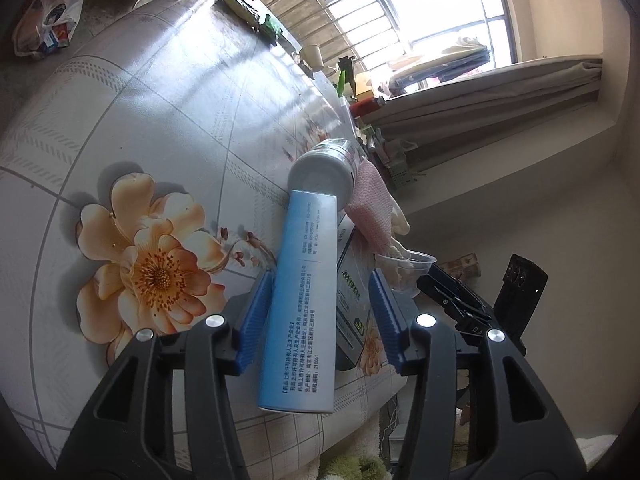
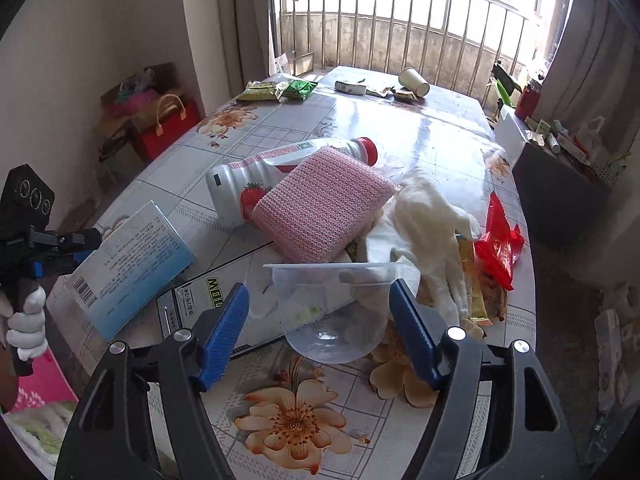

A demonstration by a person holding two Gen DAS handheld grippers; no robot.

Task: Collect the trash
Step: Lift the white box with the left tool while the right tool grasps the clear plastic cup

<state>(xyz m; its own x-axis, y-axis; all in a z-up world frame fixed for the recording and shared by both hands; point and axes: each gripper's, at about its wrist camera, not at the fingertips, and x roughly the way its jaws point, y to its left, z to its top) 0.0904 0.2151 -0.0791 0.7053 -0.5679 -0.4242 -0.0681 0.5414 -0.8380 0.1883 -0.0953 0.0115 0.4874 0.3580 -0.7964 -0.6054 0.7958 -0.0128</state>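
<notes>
Tablecloth (image 1: 160,120): red wrapper (image 2: 498,236) right-view only.

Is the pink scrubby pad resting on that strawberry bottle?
Touching. In the right wrist view the pink pad lies tilted across the white strawberry bottle, covering its middle with no gap visible between them.

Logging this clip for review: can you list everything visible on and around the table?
blue-white box: 1, between left fingers
clear plastic cup: 1, on its side between right fingers
strawberry bottle: 1, white, red cap, lying mid-table
pink sponge: 1, on bottle
white glove: 1, right of sponge
red wrapper: 1, right edge
paper cup: 1, far end
green packets: several, far end
table: 1, floral cloth
left gripper: open
right gripper: open
</notes>
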